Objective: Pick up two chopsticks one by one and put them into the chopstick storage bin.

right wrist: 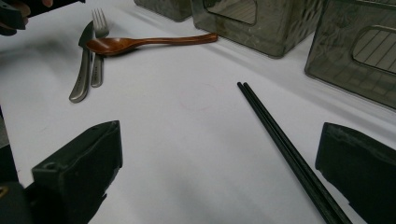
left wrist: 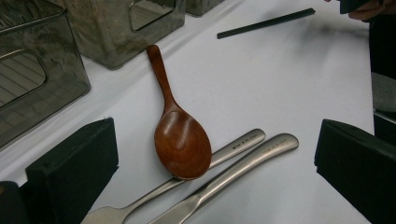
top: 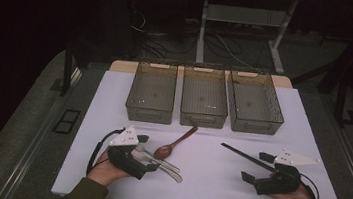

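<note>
A brown wooden spoon (top: 174, 142) lies on the white table (top: 205, 183), its bowl resting on the handle of a steel fork (left wrist: 236, 145) that lies beside a steel knife (left wrist: 261, 156). My left gripper (top: 150, 156) stands open over this cutlery, with the spoon (left wrist: 180, 135) between its black jaws but untouched. A pair of black chopsticks (top: 246, 157) lies at the right. My right gripper (top: 256, 167) is open around their near end, and the chopsticks (right wrist: 280, 135) run close to its right-hand jaw without contact.
Three clear grey bins (top: 151, 92) (top: 205, 97) (top: 254, 103) stand in a row at the back of the table. A hand holds each gripper at the front edge. Desk legs and cables (top: 221, 44) lie on the floor beyond.
</note>
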Motion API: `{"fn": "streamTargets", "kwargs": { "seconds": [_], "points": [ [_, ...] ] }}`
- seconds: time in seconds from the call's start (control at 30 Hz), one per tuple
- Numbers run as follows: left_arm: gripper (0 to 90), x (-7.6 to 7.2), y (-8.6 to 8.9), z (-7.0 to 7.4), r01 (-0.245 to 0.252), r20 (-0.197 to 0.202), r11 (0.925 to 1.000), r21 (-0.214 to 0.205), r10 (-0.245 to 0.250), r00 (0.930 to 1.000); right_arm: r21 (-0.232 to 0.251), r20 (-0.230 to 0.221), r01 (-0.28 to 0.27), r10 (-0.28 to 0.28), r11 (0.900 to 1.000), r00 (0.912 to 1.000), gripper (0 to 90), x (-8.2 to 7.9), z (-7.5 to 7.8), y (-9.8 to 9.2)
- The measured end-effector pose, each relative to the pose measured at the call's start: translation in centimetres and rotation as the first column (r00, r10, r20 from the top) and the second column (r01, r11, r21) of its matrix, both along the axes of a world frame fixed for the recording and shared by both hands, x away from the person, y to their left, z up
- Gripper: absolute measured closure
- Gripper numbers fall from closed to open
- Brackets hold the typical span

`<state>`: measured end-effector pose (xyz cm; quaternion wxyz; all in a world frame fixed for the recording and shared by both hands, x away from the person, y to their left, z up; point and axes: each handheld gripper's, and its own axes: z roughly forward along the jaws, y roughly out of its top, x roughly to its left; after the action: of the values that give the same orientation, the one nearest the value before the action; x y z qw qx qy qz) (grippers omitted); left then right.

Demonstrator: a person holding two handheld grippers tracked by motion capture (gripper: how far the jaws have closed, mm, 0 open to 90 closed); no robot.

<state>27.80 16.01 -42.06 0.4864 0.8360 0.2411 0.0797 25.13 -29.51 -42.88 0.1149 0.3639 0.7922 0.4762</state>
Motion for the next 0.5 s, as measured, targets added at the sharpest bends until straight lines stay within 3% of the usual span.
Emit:
{"fn": "streamTargets", "kwargs": {
  "seconds": [0.5],
  "points": [
    [0.0, -0.09, 0.21, -0.11, -0.003, -0.006, 1.0, 0.007, 0.003, 1.0, -0.009, -0.008, -0.005, 0.005, 0.9999, 1.0, 1.0, 0.13, 0.38, -0.11]
  ]
}}
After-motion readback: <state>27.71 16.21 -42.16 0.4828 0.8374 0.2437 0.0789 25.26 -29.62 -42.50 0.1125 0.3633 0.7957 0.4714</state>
